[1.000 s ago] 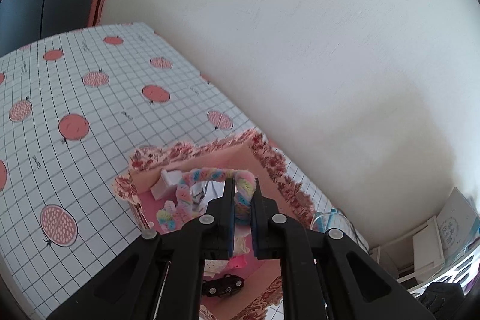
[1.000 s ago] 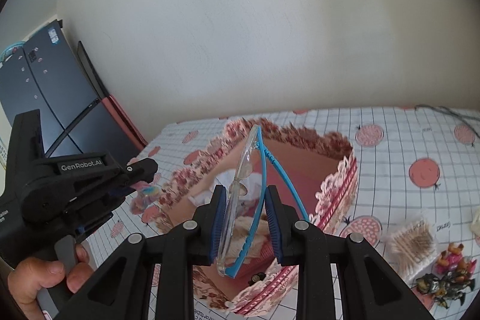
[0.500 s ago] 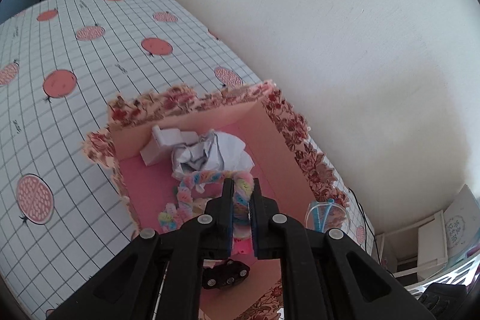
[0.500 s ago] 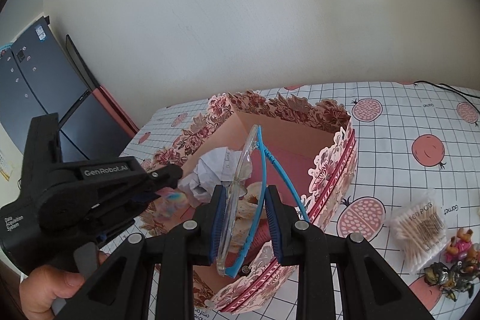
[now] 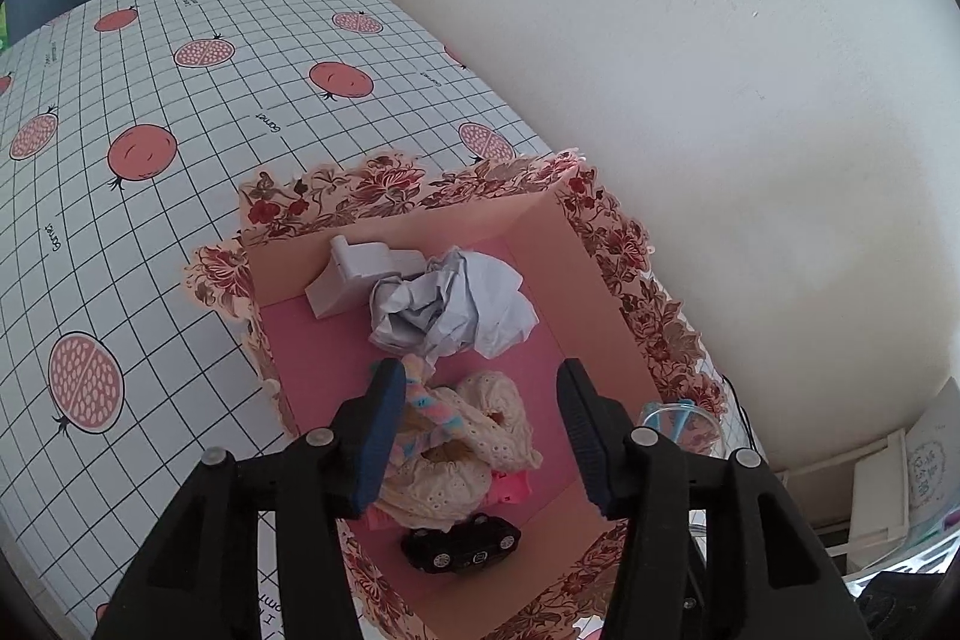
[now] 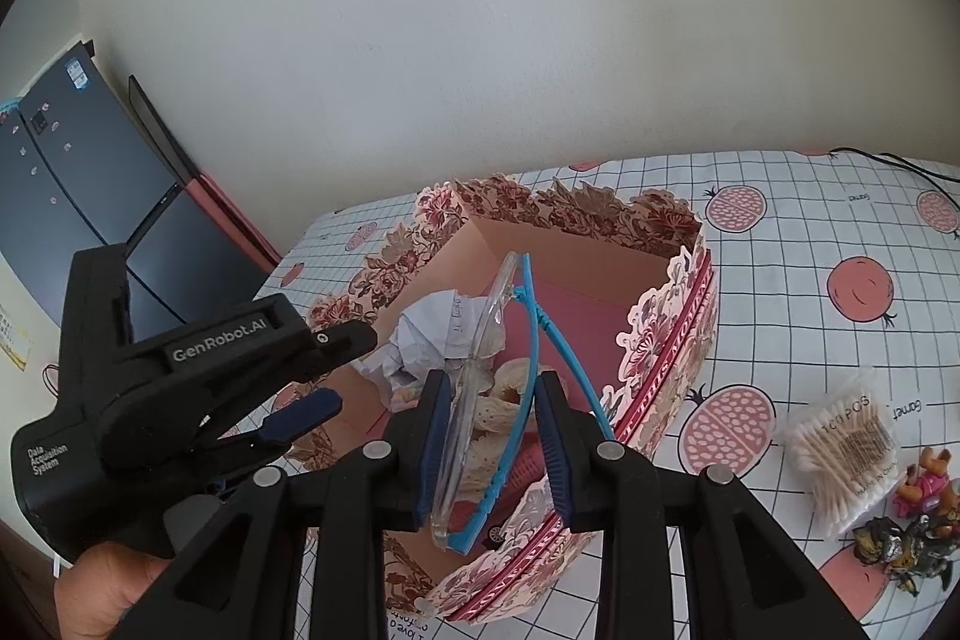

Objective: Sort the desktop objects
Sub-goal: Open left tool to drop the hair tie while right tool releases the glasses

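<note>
A floral pink box holds crumpled paper, a white plastic piece, a cream lace scrunchie and a black toy car. My left gripper hangs inside the box with its jaws opening. A pastel fluffy hair band lies loose on the scrunchie beside the left finger. My right gripper is over the box's near side, shut on clear glasses with blue arms, and its jaws are just starting to open. The left gripper shows at the left there.
A bag of cotton swabs and small toy figures lie right of the box on the pomegranate-print tablecloth. A black cable runs along the wall. A person's hand grips the left tool. A dark fridge stands at the left.
The left gripper sank into the box, then opened and let go of the pastel hair band, which now lies in the box. The right gripper kept hold of the glasses.
</note>
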### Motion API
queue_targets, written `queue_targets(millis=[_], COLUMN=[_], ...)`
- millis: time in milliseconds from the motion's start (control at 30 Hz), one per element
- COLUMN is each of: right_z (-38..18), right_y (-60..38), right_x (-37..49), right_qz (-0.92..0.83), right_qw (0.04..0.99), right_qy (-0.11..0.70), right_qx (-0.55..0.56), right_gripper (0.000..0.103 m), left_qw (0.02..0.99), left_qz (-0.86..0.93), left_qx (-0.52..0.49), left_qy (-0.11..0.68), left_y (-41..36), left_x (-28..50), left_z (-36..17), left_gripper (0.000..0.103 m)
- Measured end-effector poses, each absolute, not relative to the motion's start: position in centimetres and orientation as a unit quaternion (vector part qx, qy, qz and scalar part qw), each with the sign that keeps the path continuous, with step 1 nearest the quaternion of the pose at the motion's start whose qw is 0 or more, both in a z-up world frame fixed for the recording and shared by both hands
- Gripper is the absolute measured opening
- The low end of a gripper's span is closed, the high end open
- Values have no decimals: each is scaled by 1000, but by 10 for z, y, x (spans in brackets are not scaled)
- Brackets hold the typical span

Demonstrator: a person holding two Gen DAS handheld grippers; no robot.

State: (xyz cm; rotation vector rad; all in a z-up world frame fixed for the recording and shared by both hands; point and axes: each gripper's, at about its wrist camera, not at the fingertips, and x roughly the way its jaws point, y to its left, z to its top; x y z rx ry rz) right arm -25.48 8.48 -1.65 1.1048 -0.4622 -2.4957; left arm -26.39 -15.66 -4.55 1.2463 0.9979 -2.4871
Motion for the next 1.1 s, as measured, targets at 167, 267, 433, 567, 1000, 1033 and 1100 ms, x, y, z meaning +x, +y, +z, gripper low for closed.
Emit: queue_targets(millis=[167,267,433,567,1000,1033,1100], right_z=[-16,-14,-11,-6,-1,-1,-2], right_y=[88,89,90,90,95,95,94], right_x=[-255,-255,-256,-255,-255,-255,-255], right_qz=[-885,-885,-886,-886,-892,-893,-894], right_qw=[190,191,194,203,189,188,185], right_qy=[-172,-171,-170,-170,-157,-154,-150], right_qx=[388,388,386,381,379,378,380], right_gripper=[39,39,39,41,54,57,60], left_qw=[96,98,102,104,102,103,104], left_qz=[-840,-842,-843,-842,-843,-843,-842], left_qx=[420,418,419,421,421,421,422], left_qy=[329,327,322,321,317,318,319], left_y=[-152,-151,-151,-151,-149,-150,-150], left_x=[-264,-264,-264,-264,-264,-264,-264], left_z=[-43,-40,-39,-39,-36,-36,-37], left_gripper=[61,64,65,69,74,74,75])
